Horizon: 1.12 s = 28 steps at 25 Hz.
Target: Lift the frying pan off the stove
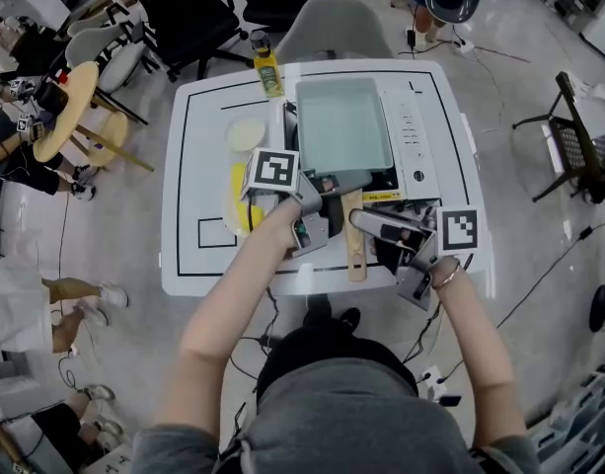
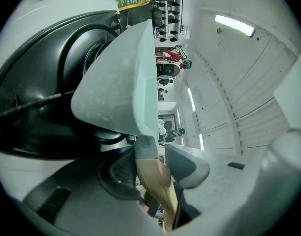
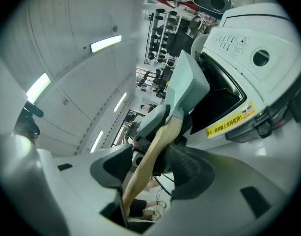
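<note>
Rigid, front-heavy square frying pan [image 1: 341, 121]: jaws of the left gripper [image 2: 151, 170] clamp its smooth wooden handle [image 2: 157, 183]; jaws of the right gripper [image 3: 149, 167] straddle it, open.

This looks like an open-plan lab or office workroom, not a kitchen. A white desk [image 1: 208, 117] marked out with black tape lines [image 1: 185, 166] carries a tabletop stove [image 1: 420, 156] and stands on a glossy pale floor [image 1: 539, 117] with loose cables [image 1: 554, 270] trailing across it. Black swivel chairs [image 1: 184, 13] crowd the far side, a person [image 1: 75, 292] sits off to one side, and long strip lights [image 2: 233, 26] run across a panelled ceiling.
</note>
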Available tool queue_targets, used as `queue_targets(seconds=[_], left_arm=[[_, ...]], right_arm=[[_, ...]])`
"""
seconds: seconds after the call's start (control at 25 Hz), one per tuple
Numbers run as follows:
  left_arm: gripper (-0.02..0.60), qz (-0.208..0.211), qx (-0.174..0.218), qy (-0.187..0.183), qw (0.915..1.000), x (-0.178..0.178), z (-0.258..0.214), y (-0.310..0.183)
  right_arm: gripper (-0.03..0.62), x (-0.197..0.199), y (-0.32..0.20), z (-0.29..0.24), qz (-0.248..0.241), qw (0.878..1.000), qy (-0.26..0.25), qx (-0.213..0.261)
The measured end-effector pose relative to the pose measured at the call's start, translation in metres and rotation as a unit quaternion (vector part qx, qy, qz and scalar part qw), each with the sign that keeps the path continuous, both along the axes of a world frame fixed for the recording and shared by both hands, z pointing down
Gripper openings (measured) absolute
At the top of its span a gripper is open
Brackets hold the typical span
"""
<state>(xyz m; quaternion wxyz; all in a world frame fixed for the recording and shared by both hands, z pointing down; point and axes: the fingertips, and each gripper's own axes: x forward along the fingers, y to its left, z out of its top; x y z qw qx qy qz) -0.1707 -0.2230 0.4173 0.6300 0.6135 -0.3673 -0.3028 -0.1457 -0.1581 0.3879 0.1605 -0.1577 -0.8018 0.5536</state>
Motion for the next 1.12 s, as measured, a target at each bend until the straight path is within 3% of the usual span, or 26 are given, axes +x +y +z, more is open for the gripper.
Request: queue_targets(seconds=[0.64,1.12], left_arm=[[0.163,0.000,0.000,0.000,1.0000,0.001,0.000,0.000],[0.163,-0.007,-0.001,-0.011,0.9999,0.004,0.001,0.001]], right_arm=[[0.187,-0.019,0.006,0.010,-0.039,0.998,0.006,-0.046],[0.187,-0.017,0.010,0.010,-0.035,0.999,0.006,-0.036]])
